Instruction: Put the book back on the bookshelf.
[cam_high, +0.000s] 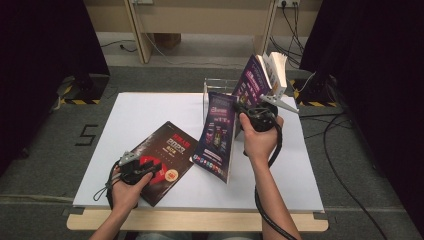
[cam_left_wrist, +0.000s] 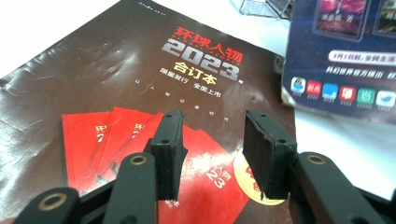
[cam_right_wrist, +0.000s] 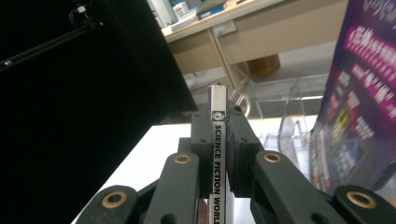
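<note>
White table (cam_high: 150, 107), two magazines, left tongs (cam_left_wrist: 212, 154) apart over dark one (cam_left_wrist: 116, 84), right tongs (cam_right_wrist: 219, 154) clamped on purple one's (cam_high: 260, 80) spine.

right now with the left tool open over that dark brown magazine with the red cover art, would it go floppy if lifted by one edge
Probably floppy: the dark brown glossy magazine looks thin and its cover is creased and rippled. The shiny cover could be slippery under the left tool, whose pads stand apart above it. It lies flat on the white tabletop, so an edge may be hard to catch.
</note>
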